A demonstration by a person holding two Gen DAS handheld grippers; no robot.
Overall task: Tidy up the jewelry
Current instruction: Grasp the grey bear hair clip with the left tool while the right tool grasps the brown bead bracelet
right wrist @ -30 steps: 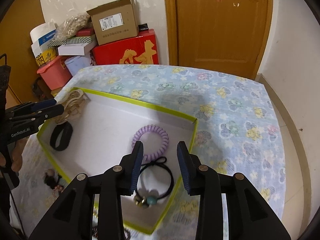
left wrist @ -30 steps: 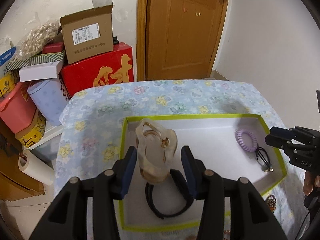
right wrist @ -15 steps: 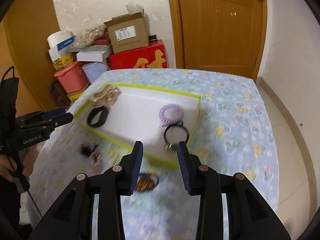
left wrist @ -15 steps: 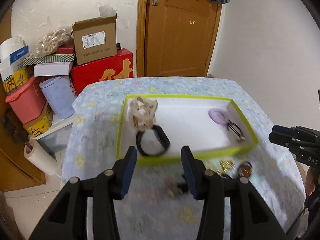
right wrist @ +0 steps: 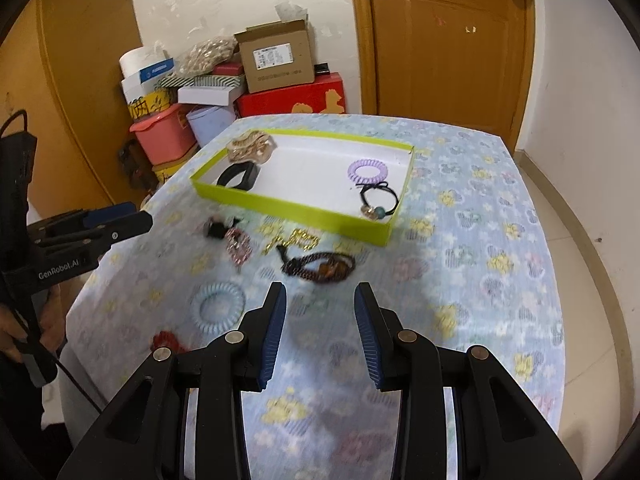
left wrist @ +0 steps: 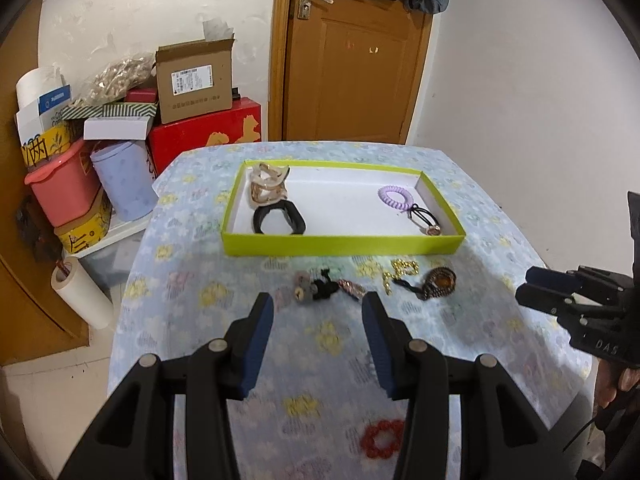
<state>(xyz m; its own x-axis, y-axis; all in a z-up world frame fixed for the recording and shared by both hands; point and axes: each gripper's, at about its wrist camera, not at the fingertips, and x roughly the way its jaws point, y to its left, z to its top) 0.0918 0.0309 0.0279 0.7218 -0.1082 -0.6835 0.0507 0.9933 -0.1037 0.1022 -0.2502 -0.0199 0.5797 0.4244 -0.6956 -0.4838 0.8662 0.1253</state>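
Black left tongs (left wrist: pixel 318 312) and right tongs (right wrist: pixel 320 304) both released, nothing between pads, hovering over floral surface (right wrist: pixel 480 264). Loose jewelry near: braided brown bracelet (right wrist: pixel 318 267), gold chain (right wrist: pixel 292 240), pale blue coil tie (right wrist: pixel 218 307). Lime tray (left wrist: pixel 344 243) beyond, four pieces inside. Best next: lower right tongs squarely over bracelet, pinch band, lift clear of chain. Versus a second ago: both tongs pulled back from over tray.

left tool (right wrist: pixel 116 220): "GenRobot.AI" | right tool (left wrist: pixel 560 288): "DAS"
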